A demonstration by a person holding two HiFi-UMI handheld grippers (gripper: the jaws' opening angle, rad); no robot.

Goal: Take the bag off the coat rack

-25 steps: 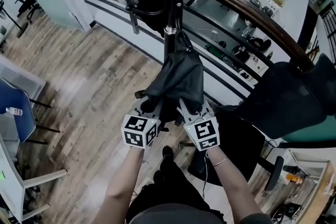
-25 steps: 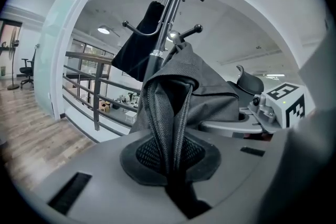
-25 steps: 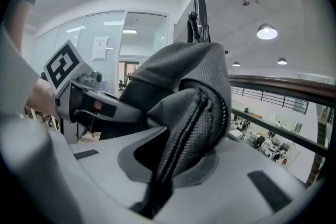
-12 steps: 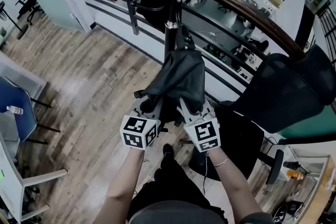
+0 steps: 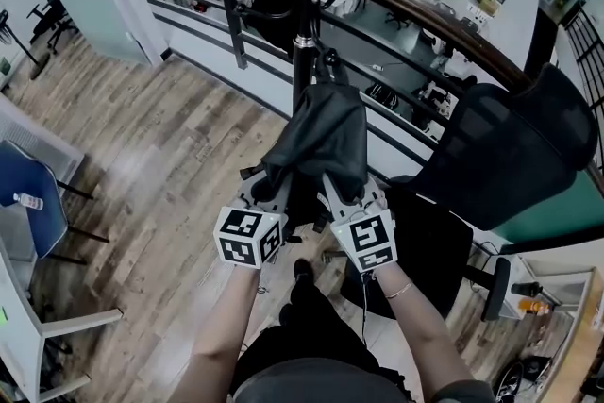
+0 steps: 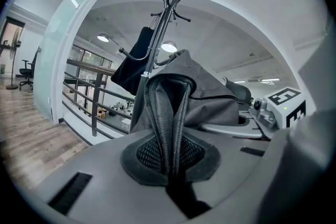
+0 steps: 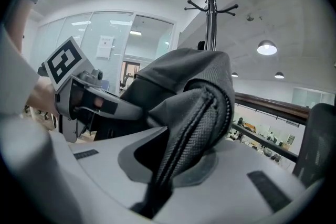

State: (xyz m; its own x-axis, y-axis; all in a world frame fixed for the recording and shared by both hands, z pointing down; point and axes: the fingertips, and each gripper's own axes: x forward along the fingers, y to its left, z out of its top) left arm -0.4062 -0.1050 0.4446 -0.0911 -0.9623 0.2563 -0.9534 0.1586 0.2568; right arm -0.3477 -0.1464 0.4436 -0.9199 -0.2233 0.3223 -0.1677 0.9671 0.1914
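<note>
Dark grey fabric fills the middle of the head view: the bag is held up in the air in front of the person, bunched and folded, above the wooden floor. Its upper end lies close to the pole of the coat rack; whether a strap is hooked on the rack I cannot tell.

Both tools grip the bag's lower edge side by side. The left hand-held gripper is closed on a zipped seam of the bag; in the left gripper view the seam runs down into the narrow slot between the jaws, pinched tight. The right hand-held gripper is likewise clamped on the bag, with a thick fold and its zipper squeezed between the jaws in the right gripper view. The two marker cubes sit near each other, just above the person's wrists.

Higher on the coat rack hangs a second black bag, caught on a low hook beside the pole. Behind the rack runs a curved railing with a dark wooden handrail, and past it a lower level with desks shows. A black office chair stands to the right, near the railing. A blue chair stands at the far left edge.
</note>
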